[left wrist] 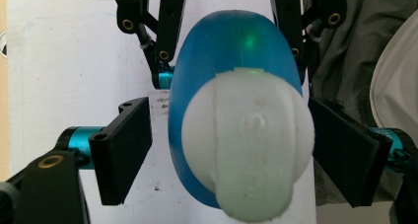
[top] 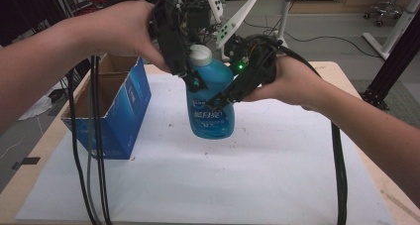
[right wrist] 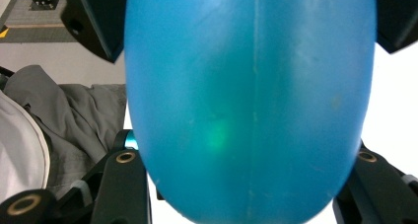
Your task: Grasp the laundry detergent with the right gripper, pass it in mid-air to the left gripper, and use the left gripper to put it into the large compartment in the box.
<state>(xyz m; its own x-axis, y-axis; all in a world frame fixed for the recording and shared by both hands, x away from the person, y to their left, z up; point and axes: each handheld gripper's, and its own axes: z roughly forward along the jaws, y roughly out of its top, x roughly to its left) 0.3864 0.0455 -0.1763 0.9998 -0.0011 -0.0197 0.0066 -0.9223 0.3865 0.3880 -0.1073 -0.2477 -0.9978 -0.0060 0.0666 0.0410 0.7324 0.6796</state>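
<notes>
Over white sheet on wooden table: bottle; grey floor behind.

bottle base: cut off | label print: too small

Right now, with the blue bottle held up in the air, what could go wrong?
1. The right gripper clamps the smooth, rounded blue bottle above the table; it might slip down.
2. The left gripper stands open around the white cap, so it could not catch a fall.
3. The open cardboard box is close; a swing may knock it.
</notes>
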